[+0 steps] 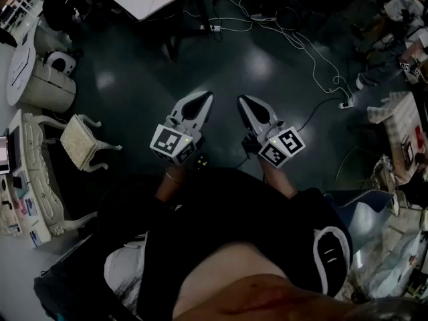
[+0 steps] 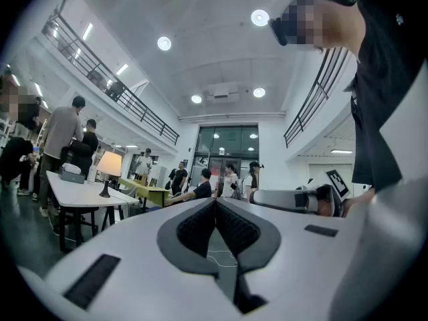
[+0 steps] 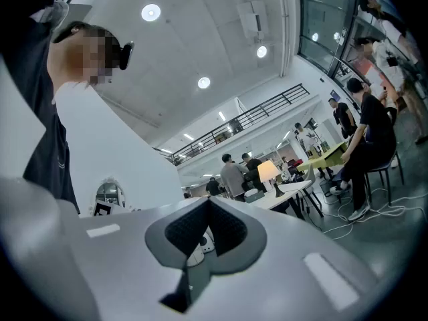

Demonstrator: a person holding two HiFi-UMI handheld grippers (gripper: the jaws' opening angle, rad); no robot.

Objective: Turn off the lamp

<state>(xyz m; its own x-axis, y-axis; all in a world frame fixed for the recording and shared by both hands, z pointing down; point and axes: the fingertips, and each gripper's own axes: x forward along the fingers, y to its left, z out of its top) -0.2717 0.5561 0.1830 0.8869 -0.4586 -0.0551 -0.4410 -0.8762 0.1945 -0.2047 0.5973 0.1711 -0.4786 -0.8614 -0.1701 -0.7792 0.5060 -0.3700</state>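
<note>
Left gripper (image 1: 204, 96) and right gripper (image 1: 243, 100) hover side by side, fingers (image 2: 197, 229) pressed together.

We record the lamp (image 2: 110, 165) as lit. Its cream, tapered shade glows warm above a thin dark stem and a small dark foot. It stands upright on the white table (image 2: 75, 193), seemingly toward the far edge.

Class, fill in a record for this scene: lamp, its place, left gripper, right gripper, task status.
lamp: shade glowing, switched on
place: stands on a white table, far ahead of both grippers
left gripper: jaws together, empty
right gripper: jaws together, empty
task status: not started; neither gripper is near the lamp
</note>
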